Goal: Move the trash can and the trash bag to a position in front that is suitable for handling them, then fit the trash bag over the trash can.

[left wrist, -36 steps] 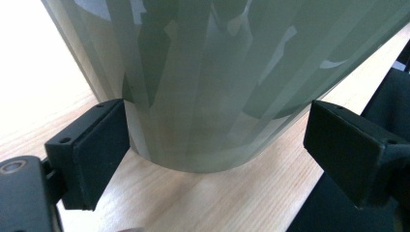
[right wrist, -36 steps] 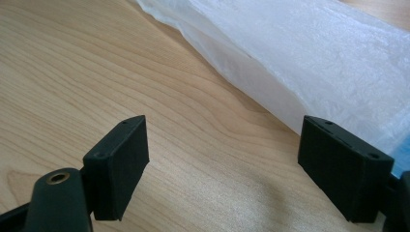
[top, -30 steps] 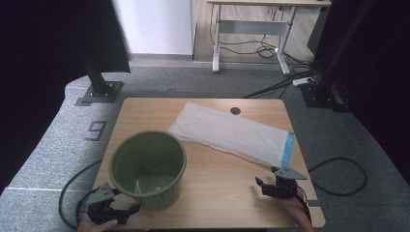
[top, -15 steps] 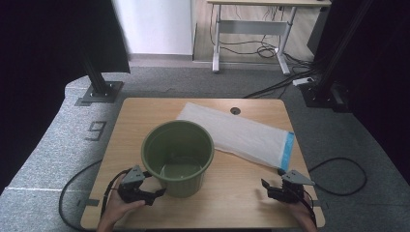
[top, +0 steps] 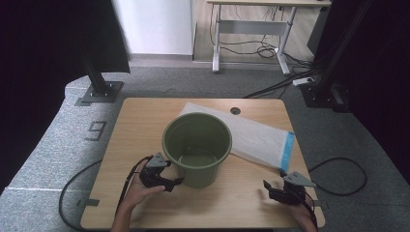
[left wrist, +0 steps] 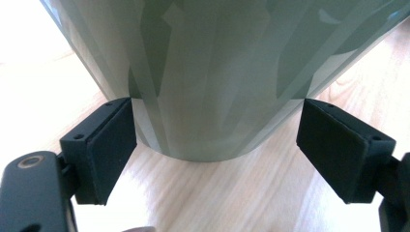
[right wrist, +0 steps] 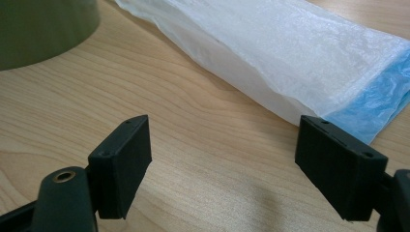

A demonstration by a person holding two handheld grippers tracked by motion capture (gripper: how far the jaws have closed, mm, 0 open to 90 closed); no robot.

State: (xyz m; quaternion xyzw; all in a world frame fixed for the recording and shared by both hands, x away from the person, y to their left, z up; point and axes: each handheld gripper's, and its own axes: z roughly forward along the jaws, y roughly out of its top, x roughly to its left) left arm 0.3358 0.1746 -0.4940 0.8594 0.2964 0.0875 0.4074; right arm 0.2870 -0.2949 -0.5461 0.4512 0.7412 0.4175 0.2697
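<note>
A dark green plastic bucket (top: 197, 145) stands upright in the middle of the wooden table (top: 140, 125), partly over a flat white plastic bag (top: 256, 137) with a blue end. My left gripper (top: 176, 182) is open at the bucket's near left side. In the left gripper view the bucket's base (left wrist: 217, 72) sits between the wide jaws, with both pads at its flanks. My right gripper (top: 267, 187) is open near the table's front right corner, nothing between its jaws (right wrist: 222, 154). The bag (right wrist: 290, 58) lies just beyond it, and the bucket (right wrist: 38, 29) is farther left.
A small round hole (top: 235, 110) is in the table's far edge, behind the bag. Black cables trail off the table at both front corners. Black stand bases (top: 99, 92) sit on the grey floor on either side, with a desk frame farther back.
The bucket has slid right from the table's left front to its middle, with my left gripper moving along at its base. The right gripper has barely shifted.
</note>
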